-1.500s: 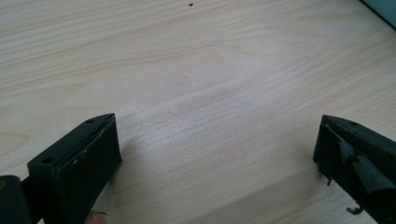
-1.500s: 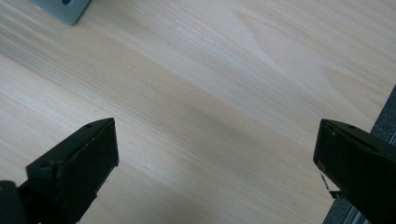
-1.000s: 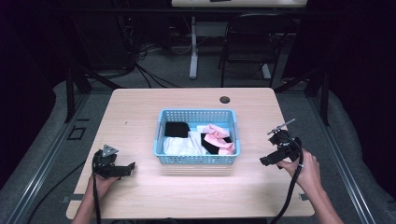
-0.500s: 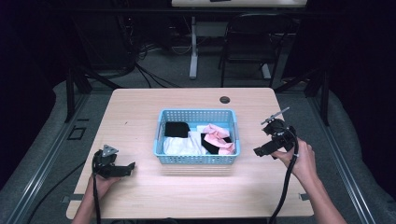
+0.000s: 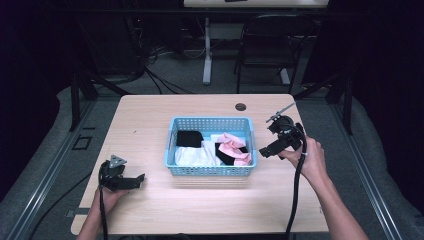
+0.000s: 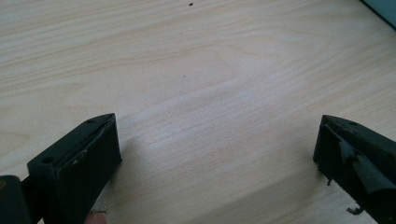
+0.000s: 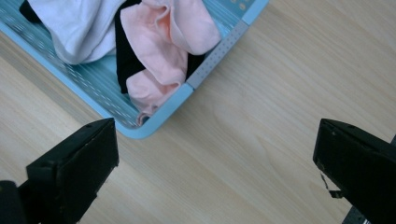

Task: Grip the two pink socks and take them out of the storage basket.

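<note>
We take the basket [image 5: 210,171] as our landmark. Well to its left, our left gripper [image 5: 137,178] rests low on the table [image 5: 150,120], jaws spread wide with only bare wood between them. Inside the basket, from left to right, lie a black cloth [image 5: 188,138], a white cloth [image 5: 192,156] and a pink cloth [image 7: 161,51] crumpled over another dark piece at the right end. Just right of the basket, our right gripper [image 5: 263,152] hangs above the table, jaws wide apart and holding nothing, aimed at the basket's near right corner. The pink cloth sits beyond that corner, nearest this gripper. We judge it light, soft and limp; it should sag and may drag its neighbours. A raised fold on top looks the best place to pinch.
</note>
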The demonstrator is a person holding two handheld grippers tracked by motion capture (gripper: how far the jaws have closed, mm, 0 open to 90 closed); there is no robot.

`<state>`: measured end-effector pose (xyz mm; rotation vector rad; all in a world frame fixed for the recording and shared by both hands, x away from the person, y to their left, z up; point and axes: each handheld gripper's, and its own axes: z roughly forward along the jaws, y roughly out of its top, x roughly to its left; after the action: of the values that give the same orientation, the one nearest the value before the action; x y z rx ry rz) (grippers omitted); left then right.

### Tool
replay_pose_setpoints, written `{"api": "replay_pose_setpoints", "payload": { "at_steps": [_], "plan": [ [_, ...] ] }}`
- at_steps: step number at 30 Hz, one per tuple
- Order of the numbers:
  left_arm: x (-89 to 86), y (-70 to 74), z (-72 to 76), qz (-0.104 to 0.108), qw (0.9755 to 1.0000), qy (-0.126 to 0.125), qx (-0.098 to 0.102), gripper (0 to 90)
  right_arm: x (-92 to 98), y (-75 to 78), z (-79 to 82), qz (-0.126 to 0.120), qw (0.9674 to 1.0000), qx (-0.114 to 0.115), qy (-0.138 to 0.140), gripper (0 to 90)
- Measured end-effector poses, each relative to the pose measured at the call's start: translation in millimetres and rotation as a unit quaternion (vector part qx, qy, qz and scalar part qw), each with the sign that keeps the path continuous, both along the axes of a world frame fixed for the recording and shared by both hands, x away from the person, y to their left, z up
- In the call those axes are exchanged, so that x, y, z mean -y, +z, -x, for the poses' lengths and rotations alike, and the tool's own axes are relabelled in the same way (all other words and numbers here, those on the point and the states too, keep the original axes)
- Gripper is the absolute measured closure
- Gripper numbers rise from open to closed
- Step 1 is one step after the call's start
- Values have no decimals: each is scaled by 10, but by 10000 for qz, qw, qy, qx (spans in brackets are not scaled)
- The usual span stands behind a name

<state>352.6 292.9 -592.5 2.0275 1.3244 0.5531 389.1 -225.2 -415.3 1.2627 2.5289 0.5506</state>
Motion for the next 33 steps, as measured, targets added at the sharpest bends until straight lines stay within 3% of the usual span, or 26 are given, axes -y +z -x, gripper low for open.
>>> {"api": "replay_pose_setpoints", "payload": {
  "at_steps": [6,16,23,33],
  "plan": [
    [0,0,0,0,10000,0,0,6,-141,30,-100,-63,9999,-34,130,0],
    [-1,0,0,-7,10000,-3,2,6,-524,-68,-330,-130,9988,-159,448,0],
    [-1,0,0,-6,10000,-1,2,6,-749,-228,-494,-114,9979,-302,554,0],
    [-1,0,-1,-6,10000,-4,2,6,-916,-437,-688,-92,9964,-593,599,0]
  ]
}}
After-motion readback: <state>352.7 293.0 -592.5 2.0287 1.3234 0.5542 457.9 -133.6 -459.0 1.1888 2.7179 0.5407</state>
